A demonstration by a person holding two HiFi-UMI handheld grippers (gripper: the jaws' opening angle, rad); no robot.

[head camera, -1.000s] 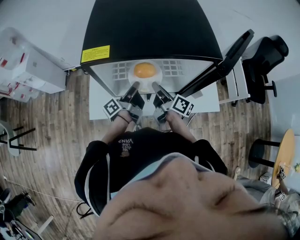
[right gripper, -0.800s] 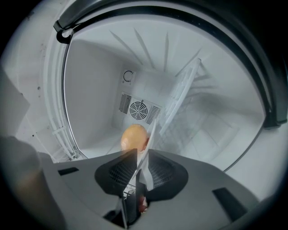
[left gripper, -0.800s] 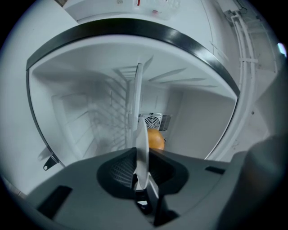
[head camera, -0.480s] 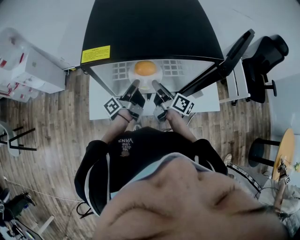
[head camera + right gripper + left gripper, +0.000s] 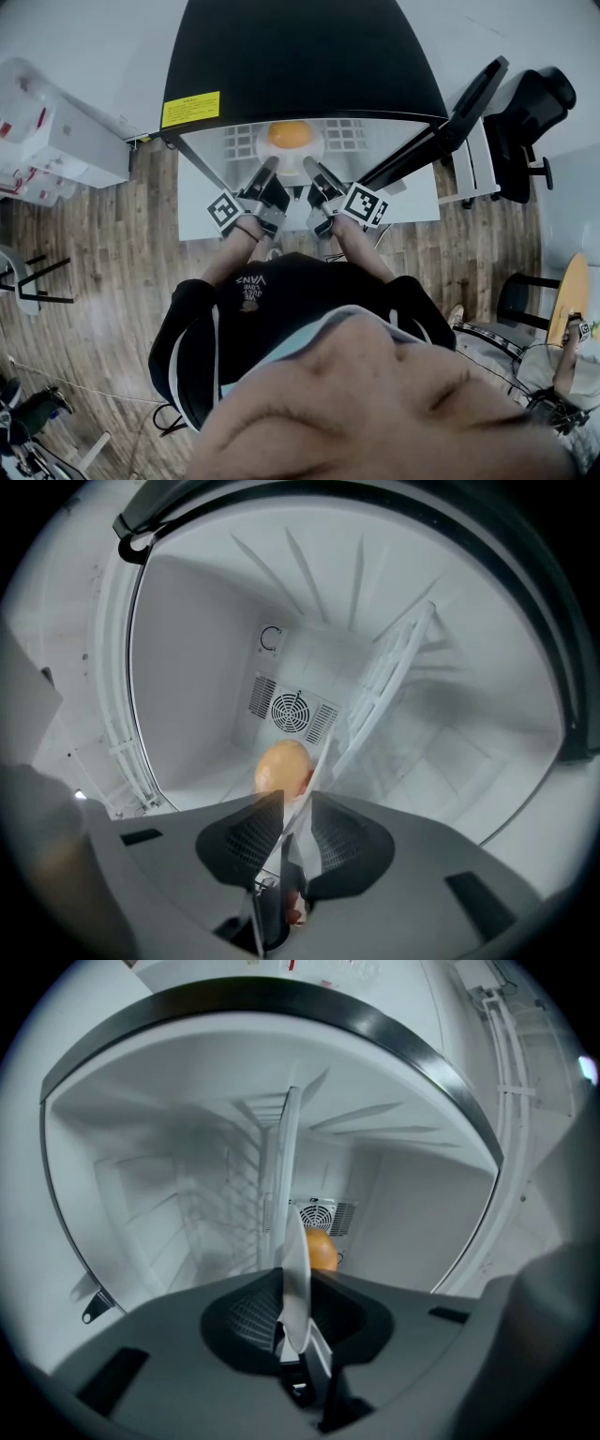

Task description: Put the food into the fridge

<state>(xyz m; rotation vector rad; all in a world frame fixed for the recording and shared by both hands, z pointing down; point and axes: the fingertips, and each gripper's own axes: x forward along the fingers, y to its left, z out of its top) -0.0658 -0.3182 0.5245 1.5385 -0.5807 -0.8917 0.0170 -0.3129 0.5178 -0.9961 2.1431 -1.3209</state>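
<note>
A: How is the food expected to handle, and where is it found?

B: An orange is carried on a white plate. Both are seen inside the open fridge, over its wire shelf. Whether the plate is already set down cannot be told. The plate is judged stiff, smooth and breakable. The orange is judged firm, fairly light and free to roll, so the plate should be kept level.

A: Where should hold be taken?

B: At the near rim, one side each, as is done now. The rim is pinched edge-on between the pads of the left hand-held gripper. The jaws of the right hand-held gripper have just been opening. They are seen slightly apart with the rim between them, and the pads appear not to press on it. A glazed rim is likely slippery, so a firm left grip is called for until the weight is taken by the shelf.

A: Can any writing be read?

B: A yellow label is stuck on the fridge's black top, but its print is too small. "VANS" is made out upside down on the black shirt. Square markers are borne by both hand-held grippers. No brand is seen on plate or orange.
</note>
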